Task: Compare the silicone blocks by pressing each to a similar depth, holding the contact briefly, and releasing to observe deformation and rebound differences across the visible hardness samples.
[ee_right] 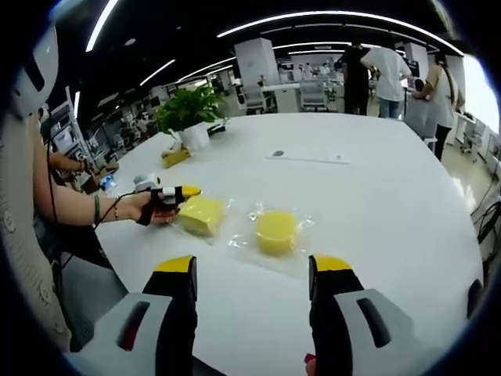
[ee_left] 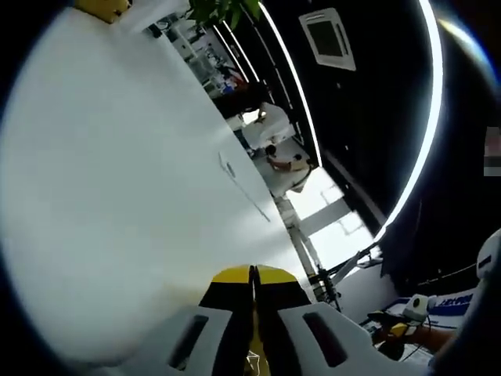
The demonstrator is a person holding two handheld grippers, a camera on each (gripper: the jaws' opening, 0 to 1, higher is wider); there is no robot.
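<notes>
The left gripper (ee_right: 182,193), fingers closed, presses the square silicone block (ee_right: 201,215); the right gripper (ee_right: 254,270), fingers apart, must next descend onto the round silicone block (ee_right: 276,230) at twelve o'clock.

On the white round table (ee_right: 376,196) before you, in the right gripper view, the yellow square silicone block (ee_right: 201,215) lies left of the yellow round silicone block (ee_right: 276,231), the two near but apart. Your left gripper (ee_right: 176,195) sits at the square block's left edge. Behind them, the potted green plant (ee_right: 190,112) stands at the table's far left.
</notes>
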